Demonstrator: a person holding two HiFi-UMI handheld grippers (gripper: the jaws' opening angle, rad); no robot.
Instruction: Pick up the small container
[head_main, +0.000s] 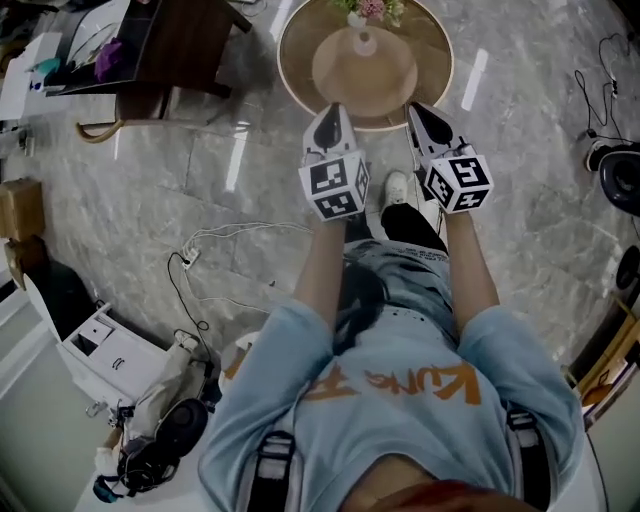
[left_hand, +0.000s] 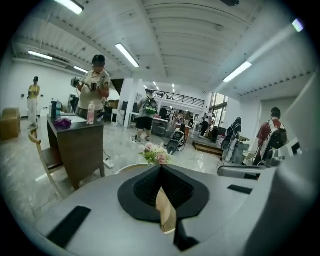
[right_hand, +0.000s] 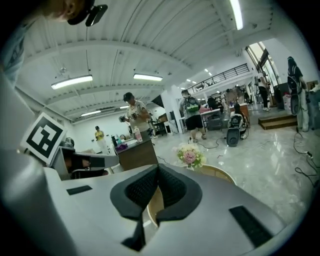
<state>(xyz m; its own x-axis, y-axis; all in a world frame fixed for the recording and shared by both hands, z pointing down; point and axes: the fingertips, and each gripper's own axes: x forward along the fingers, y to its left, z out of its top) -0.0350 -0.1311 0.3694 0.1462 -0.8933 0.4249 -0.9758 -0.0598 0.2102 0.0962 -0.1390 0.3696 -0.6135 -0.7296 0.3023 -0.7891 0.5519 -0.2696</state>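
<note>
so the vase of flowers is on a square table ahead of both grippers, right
No: the table is round, not square, as the head view shows. The vase of flowers stands on it, ahead of the left gripper and right gripper.

Round wooden table (head_main: 295, 55) stands just ahead of my left gripper (head_main: 333, 110) and right gripper (head_main: 418, 108), its near rim under both tips in the head view. On it I note a paler round disc (head_main: 365, 80) at the centre and a small vase of flowers (head_main: 362, 20) at the disc's far edge, beyond both tools. The table stands on a grey marble floor (head_main: 200, 180), where a white cable with a power strip (head_main: 187, 258) lies behind and to the left of my left gripper.
</note>
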